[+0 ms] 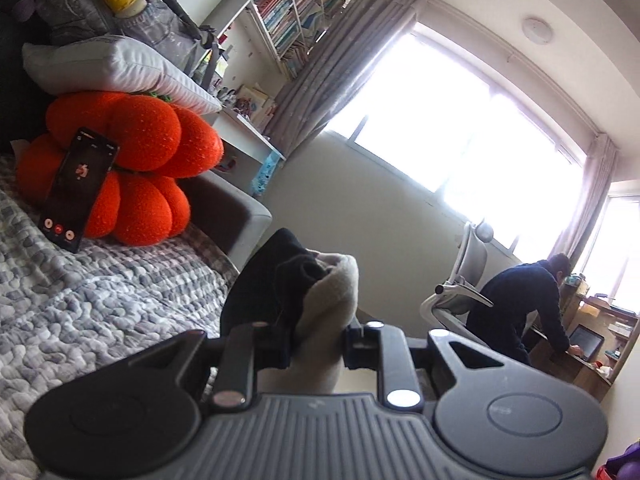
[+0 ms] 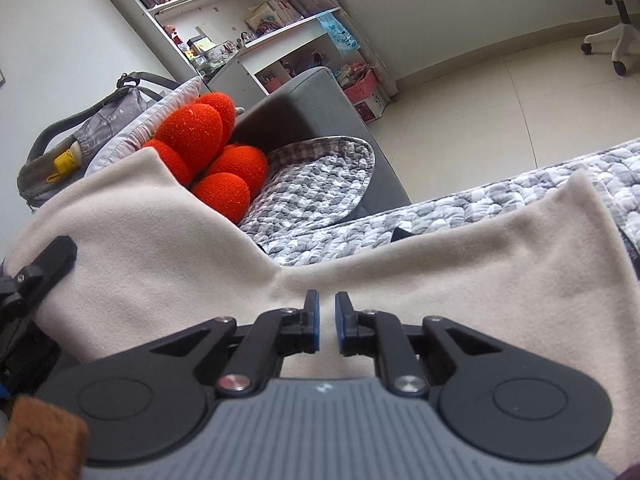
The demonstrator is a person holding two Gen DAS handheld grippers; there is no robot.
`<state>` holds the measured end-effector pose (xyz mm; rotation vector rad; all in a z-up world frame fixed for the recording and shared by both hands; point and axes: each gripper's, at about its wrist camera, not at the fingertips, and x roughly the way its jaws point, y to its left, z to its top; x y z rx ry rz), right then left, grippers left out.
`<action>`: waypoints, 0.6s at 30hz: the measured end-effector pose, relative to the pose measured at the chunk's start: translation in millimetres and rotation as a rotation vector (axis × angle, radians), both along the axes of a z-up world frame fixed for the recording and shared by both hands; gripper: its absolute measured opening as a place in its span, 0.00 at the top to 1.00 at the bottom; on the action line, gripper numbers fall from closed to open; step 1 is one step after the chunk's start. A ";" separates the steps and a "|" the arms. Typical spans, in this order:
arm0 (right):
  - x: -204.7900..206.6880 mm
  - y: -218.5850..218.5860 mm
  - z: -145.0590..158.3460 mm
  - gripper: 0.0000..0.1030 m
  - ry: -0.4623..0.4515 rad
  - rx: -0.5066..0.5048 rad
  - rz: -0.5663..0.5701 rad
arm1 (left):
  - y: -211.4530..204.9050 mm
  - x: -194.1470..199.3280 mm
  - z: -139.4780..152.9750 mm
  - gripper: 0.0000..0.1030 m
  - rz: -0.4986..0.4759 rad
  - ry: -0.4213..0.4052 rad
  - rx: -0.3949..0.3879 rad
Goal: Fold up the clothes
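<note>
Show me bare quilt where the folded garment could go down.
Bare quilt shows in front of the phone and orange cushion, out to the quilt's edge by the grey sofa arm. The corner behind is crowded: cushion, pillow, backpack. The beige garment covers the near quilt.

No legible text or labels

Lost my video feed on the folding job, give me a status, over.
Left tool shut on bunched cream-and-black garment, lifted. Right tool slightly open, empty, over the cream cloth spread on the quilt. Orange cushion beyond, nothing blocking.
</note>
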<state>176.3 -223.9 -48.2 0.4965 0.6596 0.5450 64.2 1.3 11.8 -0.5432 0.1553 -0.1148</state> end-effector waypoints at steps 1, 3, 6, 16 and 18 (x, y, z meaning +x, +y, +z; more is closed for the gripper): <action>0.5 -4.4 0.4 0.85 0.007 0.012 -0.008 | -4.0 2.4 0.2 0.79 -0.016 0.003 -0.005; 2.1 -13.8 0.9 0.84 0.027 0.039 -0.024 | -12.2 7.7 -0.2 0.79 -0.047 0.011 -0.015; 3.3 -27.8 1.7 0.62 0.050 0.074 -0.042 | -25.1 14.9 -2.3 0.79 -0.091 0.022 -0.017; 0.3 -75.0 4.1 0.48 0.107 0.313 -0.103 | -62.6 32.5 -18.6 0.79 -0.195 0.087 0.020; 1.0 -84.8 0.2 0.48 0.137 0.364 -0.135 | -68.0 35.5 -23.9 0.79 -0.217 0.109 0.032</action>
